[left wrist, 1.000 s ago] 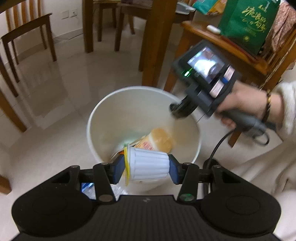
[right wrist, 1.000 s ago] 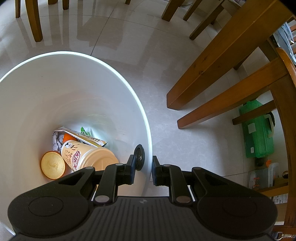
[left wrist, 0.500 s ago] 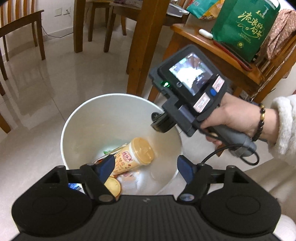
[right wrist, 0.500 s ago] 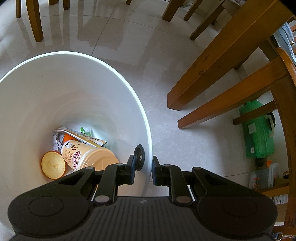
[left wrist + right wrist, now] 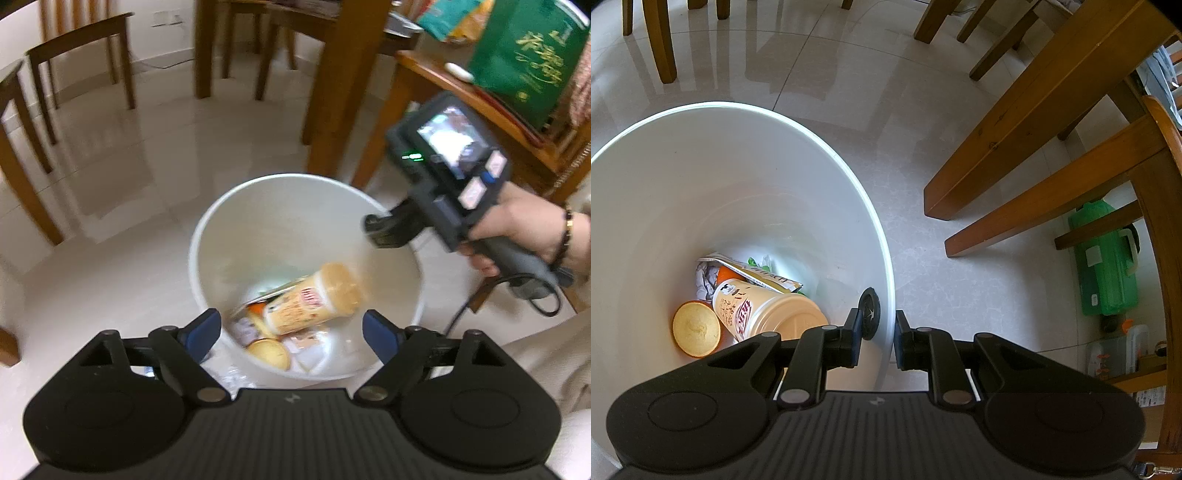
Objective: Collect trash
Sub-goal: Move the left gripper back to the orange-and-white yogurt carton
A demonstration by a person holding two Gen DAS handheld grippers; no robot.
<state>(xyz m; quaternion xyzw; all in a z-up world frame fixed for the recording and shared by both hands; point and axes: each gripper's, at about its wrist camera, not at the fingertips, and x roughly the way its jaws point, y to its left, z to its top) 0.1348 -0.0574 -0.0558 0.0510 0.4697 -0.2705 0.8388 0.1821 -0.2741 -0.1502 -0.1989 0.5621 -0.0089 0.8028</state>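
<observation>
Glossy pale tiled floor, white trash bin standing on it, wooden chair legs around

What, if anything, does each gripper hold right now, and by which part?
The left gripper is open and holds nothing. The right gripper is closed on the white bin, pinching its rim wall between its fingers.

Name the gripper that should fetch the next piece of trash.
Left. The left gripper is open and empty above the white bin; the right gripper is clamped on the bin's rim, steadying it.
</observation>
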